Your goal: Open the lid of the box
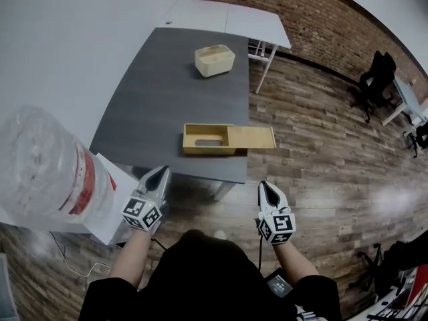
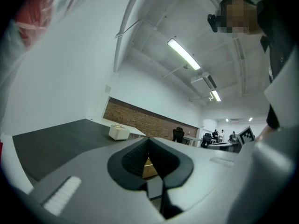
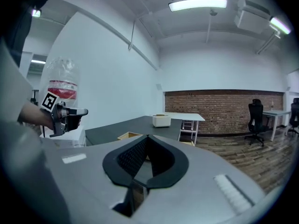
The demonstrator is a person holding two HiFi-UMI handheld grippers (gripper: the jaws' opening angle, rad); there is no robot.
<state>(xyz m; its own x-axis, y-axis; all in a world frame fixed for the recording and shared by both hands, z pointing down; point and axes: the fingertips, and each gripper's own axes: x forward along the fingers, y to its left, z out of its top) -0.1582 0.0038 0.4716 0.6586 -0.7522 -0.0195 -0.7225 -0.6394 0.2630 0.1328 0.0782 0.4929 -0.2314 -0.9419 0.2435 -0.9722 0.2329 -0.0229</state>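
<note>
A flat wooden box lies near the front edge of the dark grey table. Its sliding lid is drawn out to the right and overhangs the table edge, so the box interior shows. My left gripper and right gripper hover side by side in front of the table, short of the box and touching nothing. Both are shut and hold nothing. In the left gripper view the tips of the left gripper meet, with the box seen behind them. In the right gripper view the right gripper is shut too, with the box beyond it.
A cream lidded container stands at the table's far side. A big clear water bottle rests on a white stand at my left. A white desk adjoins the far end. Office chairs stand on the wooden floor to the right.
</note>
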